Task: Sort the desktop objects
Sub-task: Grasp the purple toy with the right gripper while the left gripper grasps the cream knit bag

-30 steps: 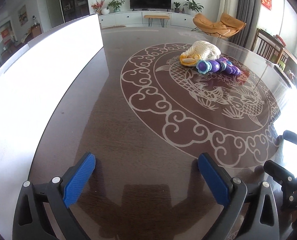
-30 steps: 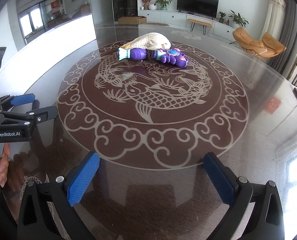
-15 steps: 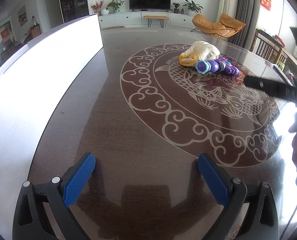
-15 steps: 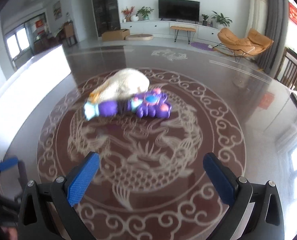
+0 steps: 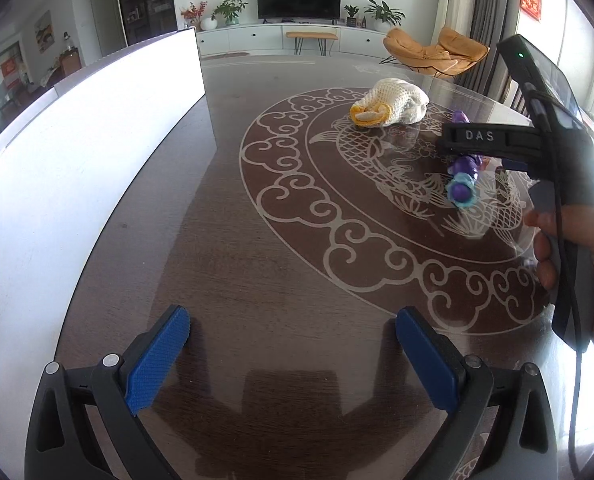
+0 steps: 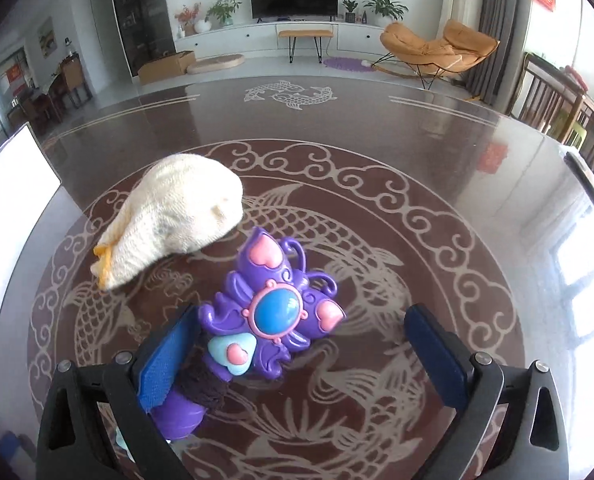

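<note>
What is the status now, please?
Left tongs open, empty. Right tongs open around purple plastic toy wand, not shut. Cream knitted pouch lies beside the wand.

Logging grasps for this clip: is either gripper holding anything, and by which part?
Nothing held. Right gripper is open around the purple toy wand; left gripper is open over the table.

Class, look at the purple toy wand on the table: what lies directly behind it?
Behind the purple toy wand lies a cream knitted pouch on the patterned table. Whether they touch cannot be told; the wand's handle is partly hidden by the right gripper.
</note>
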Demonstrator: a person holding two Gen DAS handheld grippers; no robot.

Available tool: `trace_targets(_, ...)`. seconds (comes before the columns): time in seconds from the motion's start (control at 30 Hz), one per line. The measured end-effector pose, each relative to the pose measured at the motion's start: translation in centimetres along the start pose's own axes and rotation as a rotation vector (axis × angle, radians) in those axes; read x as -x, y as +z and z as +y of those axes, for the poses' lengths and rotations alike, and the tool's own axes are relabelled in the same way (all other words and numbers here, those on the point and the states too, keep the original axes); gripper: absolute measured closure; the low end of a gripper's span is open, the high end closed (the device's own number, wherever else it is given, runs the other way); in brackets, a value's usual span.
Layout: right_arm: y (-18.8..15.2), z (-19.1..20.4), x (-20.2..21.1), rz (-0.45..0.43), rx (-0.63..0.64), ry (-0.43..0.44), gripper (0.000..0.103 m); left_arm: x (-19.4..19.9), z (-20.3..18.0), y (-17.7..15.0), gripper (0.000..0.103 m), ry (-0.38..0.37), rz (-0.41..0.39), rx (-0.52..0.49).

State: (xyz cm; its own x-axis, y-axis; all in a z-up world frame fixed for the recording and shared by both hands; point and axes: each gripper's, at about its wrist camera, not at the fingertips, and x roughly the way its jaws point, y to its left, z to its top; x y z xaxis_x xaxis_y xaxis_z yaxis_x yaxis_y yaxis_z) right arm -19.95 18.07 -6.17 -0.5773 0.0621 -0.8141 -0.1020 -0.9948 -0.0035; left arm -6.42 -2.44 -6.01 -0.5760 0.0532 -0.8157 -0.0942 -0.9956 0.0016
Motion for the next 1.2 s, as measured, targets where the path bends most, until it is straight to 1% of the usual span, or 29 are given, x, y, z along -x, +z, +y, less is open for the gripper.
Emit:
trace_targets(0.07,-1.3,-1.4,0.7,-0.007,0.006,0.006,0.004,0.0,0.0,0.1,0.0,0.002,-0.001,0.001)
trace_targets(0.17,-2.0,-2.3,1.1,-0.003,0.057,0.031,0.006,0.0,-0.1,0.2,0.0,0.001,0.001,0.001)
trace_targets(0.2,-2.1,-2.3,1.2,-0.001,0.072,0.043,0.009,0.0,0.0,0.2,0.0,0.001,0.0,0.001)
trace_targets(0.27,-2.2,-2.2,1.7,-0.007,0.101,0.065,0.02,0.0,0.0,0.2,0.0,0.001,0.0,0.001)
trace_targets(0.3,-2.2,-1.8,1.9,-0.012,0.119,0.08,0.032,0.0,0.0,0.2,0.0,0.001,0.0,0.001)
trace_targets(0.33,-2.5,-1.5,2.3,-0.015,0.142,0.094,0.052,0.0,0.0,0.2,0.0,0.0,0.0,0.001)
trace_targets(0.4,-3.1,-0.8,3.1,-0.018,0.171,0.119,0.072,0.0,0.0,0.2,0.0,0.0,0.0,0.001)
trace_targets(0.43,-3.5,-0.6,3.3,-0.014,0.17,0.142,0.074,0.0,0.0,0.2,0.0,0.0,0.0,0.001)
trace_targets(0.53,-4.9,-1.2,4.1,-0.021,0.169,0.176,0.074,0.0,0.0,0.3,0.0,0.0,0.0,0.0)
trace_targets(0.6,-6.2,-2.5,5.2,-0.022,0.16,0.18,0.074,-0.2,0.0,0.4,0.0,-0.001,0.0,-0.001)
trace_targets(0.73,-9.9,-6.2,8.0,-0.035,0.156,0.156,0.074,-0.2,-0.1,0.5,0.0,0.003,-0.001,-0.001)
trace_targets(0.83,-11.9,-8.4,9.5,-0.048,0.152,0.174,0.074,0.0,-0.1,0.0,0.0,0.011,-0.001,0.007)
trace_targets(0.9,-12.8,-9.1,10.3,-0.058,0.144,0.193,0.074,-0.3,-0.3,0.5,0.0,-0.001,0.003,-0.008)
trace_targets(1.0,-12.8,-9.5,10.4,-0.059,0.123,0.207,0.074,-2.1,-1.7,3.0,0.0,-0.068,0.03,-0.106)
trace_targets(1.07,-12.7,-9.4,10.2,-0.059,0.125,0.204,0.074,-3.8,-2.8,5.6,0.0,-0.101,0.069,-0.162)
trace_targets(1.13,-12.7,-9.5,10.3,-0.059,0.125,0.205,0.074,-5.8,-3.9,8.5,0.0,-0.109,0.092,-0.187)
trace_targets(1.2,-12.7,-9.5,10.3,-0.059,0.128,0.201,0.074,-7.7,-5.0,11.4,0.0,-0.098,0.099,-0.198)
